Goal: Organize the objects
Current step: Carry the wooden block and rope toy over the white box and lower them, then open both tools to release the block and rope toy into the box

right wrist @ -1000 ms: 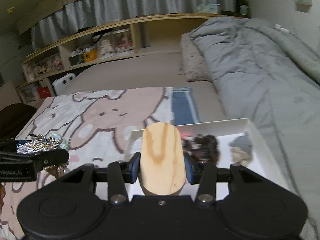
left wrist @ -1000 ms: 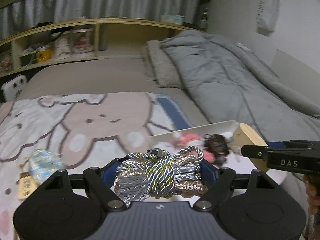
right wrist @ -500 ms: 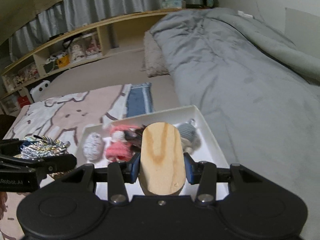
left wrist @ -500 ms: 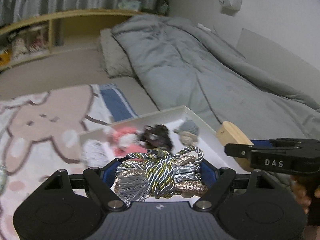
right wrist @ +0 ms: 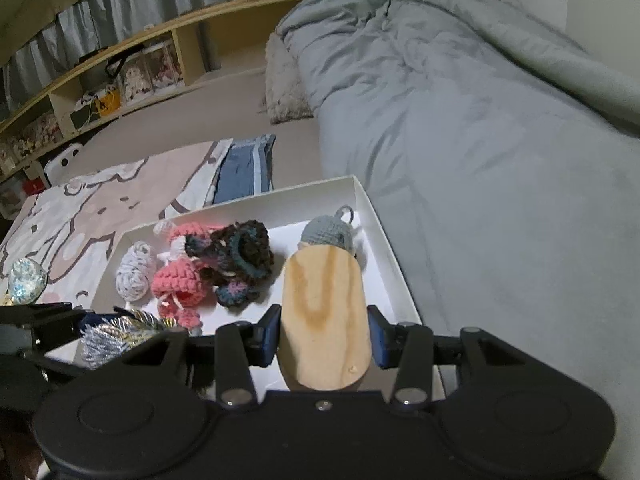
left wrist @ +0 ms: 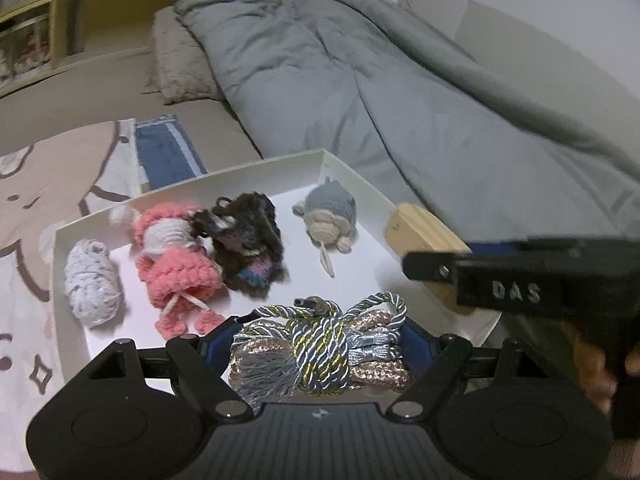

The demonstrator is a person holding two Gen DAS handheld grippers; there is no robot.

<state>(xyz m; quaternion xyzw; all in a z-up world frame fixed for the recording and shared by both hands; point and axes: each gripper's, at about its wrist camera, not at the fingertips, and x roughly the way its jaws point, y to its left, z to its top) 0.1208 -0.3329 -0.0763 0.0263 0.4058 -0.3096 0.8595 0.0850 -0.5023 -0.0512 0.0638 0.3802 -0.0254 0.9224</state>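
My left gripper [left wrist: 320,344] is shut on a knotted bundle of grey, gold and silver cords [left wrist: 320,354], held over the near edge of a shallow white box [left wrist: 348,168]. My right gripper [right wrist: 322,328] is shut on an oval wooden block [right wrist: 322,320], above the box's right end [right wrist: 384,232]. Inside the box lie a white yarn ball [left wrist: 92,284], a pink crochet doll [left wrist: 176,256], a dark crochet piece [left wrist: 248,244] and a grey-hatted crochet figure [left wrist: 330,216]. The right gripper and its block [left wrist: 424,236] show at the right of the left wrist view.
The box rests on a bed, on a cartoon-bear blanket [right wrist: 100,208]. A grey duvet [right wrist: 480,120] fills the right side, with a pillow [right wrist: 284,84] behind. A shiny wrapped object [right wrist: 26,280] lies left of the box. Wooden shelves [right wrist: 120,76] with clutter run along the back.
Both grippers have moved right and downward toward the white box, which now looms larger below them. Each keeps its grip; the blanket and shelves have slid off to the left.
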